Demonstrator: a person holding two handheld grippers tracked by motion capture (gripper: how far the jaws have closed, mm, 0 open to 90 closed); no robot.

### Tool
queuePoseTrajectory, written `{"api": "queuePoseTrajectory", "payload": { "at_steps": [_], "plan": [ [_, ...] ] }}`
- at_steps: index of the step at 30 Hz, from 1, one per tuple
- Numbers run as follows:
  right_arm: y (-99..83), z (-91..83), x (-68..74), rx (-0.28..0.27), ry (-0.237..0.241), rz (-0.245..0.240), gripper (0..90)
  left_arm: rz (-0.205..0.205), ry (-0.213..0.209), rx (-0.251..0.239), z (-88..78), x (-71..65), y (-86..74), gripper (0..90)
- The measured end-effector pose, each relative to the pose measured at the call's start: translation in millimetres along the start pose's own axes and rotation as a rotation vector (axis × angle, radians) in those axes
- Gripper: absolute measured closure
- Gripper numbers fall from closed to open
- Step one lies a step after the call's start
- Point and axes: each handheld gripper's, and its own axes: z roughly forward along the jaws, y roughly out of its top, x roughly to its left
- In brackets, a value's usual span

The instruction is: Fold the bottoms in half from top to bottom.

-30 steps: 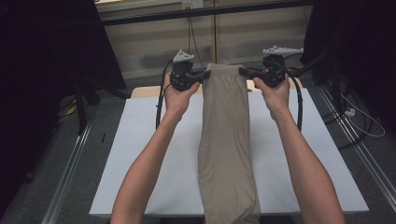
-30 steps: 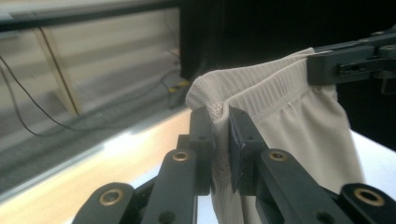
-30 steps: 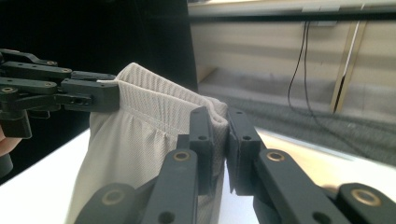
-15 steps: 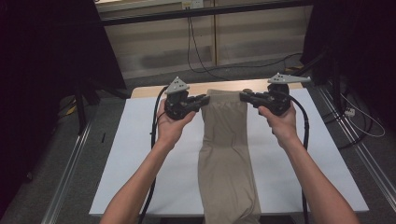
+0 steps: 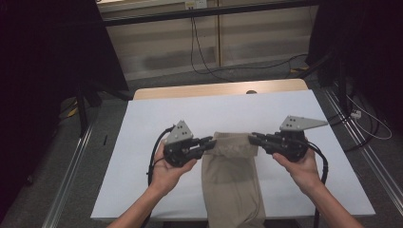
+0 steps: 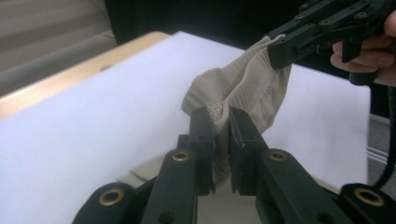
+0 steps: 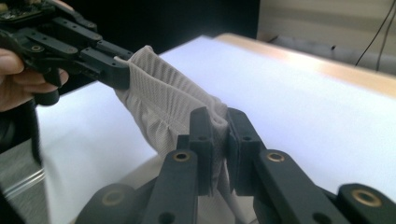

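Mid-fold: left gripper (image 5: 210, 140) and right gripper (image 5: 253, 137) each clamped on beige garment (image 5: 231, 183) top corners, next lay that edge flat, then release

Black tool (image 5: 208, 142), seemingly brass-ringed screws

Lab: white-covered table (image 5: 157, 123), floor cables (image 5: 209, 66)

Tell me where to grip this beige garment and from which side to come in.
Grip the beige garment at the two corners of its gathered top hem, coming in level from each side. That hem is the firmest edge; the left gripper and right gripper already pinch it there.
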Motion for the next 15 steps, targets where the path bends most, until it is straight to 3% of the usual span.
{"api": "queuePoseTrajectory", "payload": {
  "at_steps": [4, 9, 12, 15],
  "plan": [
    [-24.7, -2.1, 12.0, 0.045, 0.016, -0.013, 82.6, 0.006, -0.025, 0.047, 4.3, -8.4, -19.0, 81.3],
    [-57.3, -3.2, 21.2, 0.09, 0.041, 0.009, 82.4, 0.019, -0.052, 0.116, 9.4, -22.4, -43.0, 81.1],
    [-67.8, -2.8, 26.6, 0.127, 0.05, 0.011, 82.2, 0.015, -0.066, 0.133, 7.9, -30.8, -52.6, 81.0],
    [-76.0, -2.9, 35.4, 0.16, 0.062, -0.001, 81.8, 0.035, -0.078, 0.165, 5.3, -39.8, -65.0, 80.8]
  ]
}}
